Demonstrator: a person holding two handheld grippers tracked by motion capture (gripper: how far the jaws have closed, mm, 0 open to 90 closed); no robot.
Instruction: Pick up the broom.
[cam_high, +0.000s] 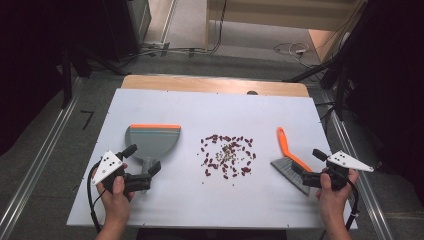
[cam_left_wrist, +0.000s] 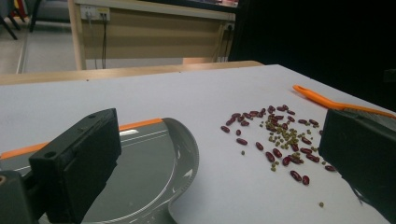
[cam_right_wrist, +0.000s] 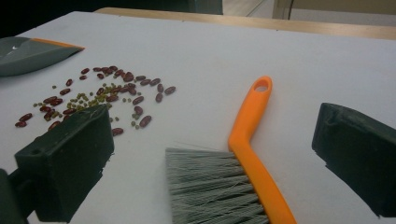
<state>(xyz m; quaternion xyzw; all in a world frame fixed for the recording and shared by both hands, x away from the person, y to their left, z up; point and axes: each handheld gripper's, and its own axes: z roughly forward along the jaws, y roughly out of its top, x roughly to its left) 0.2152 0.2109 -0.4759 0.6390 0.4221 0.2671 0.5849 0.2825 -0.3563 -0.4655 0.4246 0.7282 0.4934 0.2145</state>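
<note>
The dustpan (cam_high: 152, 141) handle is hiding between the left hand-held gripper's (cam_high: 141, 161) gaping jaws; the brush (cam_high: 291, 161) is lying between the right hand-held gripper's (cam_high: 307, 163) parted jaws.

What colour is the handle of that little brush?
Bright orange; the brush handle shows best in the right gripper view, above grey bristles.

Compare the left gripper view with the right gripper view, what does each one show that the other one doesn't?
The left gripper view alone gives the dustpan's grey inside close below the open left gripper, plus a wooden cabinet with cables behind the table. The right gripper view alone gives the brush's grey bristles and the hanging hole in its handle, between the open jaws of the right gripper. Both share the scattered beans, the white table, the orange brush handle and the dustpan's orange edge.
</note>
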